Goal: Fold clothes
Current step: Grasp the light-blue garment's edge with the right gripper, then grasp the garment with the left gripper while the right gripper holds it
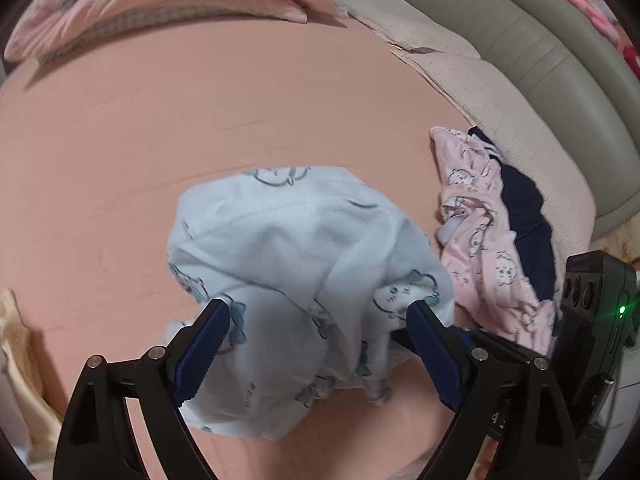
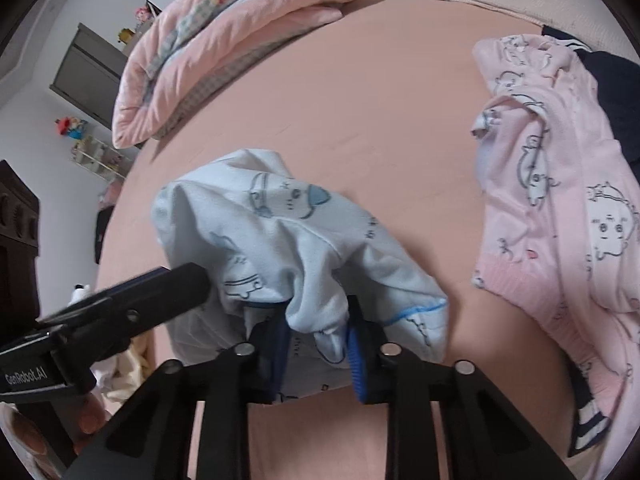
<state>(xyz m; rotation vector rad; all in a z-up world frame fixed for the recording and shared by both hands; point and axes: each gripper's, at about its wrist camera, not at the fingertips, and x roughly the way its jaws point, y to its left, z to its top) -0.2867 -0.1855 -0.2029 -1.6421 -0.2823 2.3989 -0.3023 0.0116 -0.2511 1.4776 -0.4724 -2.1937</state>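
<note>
Pale blue cotton printed with cartoon animals forms the garment [image 1: 304,264] being handled; it lies bunched on the peach bed sheet [image 1: 200,120], near the front edge of the bed and roughly central between the two grippers.

Left gripper [image 1: 320,312]: jaws spread wide. The blue garment sits between the two ribbed blue pads [image 1: 208,336], but the fabric is not pinched; the pads stand clear on either side of the bundle.

Right gripper [image 2: 316,336]: jaws drawn close together, clamping a fold of the blue garment between the blue pads [image 2: 356,360]. The cloth rises in a gathered ridge from the pinch point. A blue-stitched hem [image 2: 416,312] runs just to the right of this gripper.

In the right wrist view, one finger of the left gripper reaches in from the left and meets the near-left side of the garment.

A pink printed garment [image 2: 560,208] lies crumpled to the right, apart from the blue one, with a dark navy item [image 1: 524,216] partly under its far side. A folded pink quilt [image 1: 160,4] rests at the far-left part of the bed. A grey padded headboard [image 1: 520,36] borders the far right.
</note>
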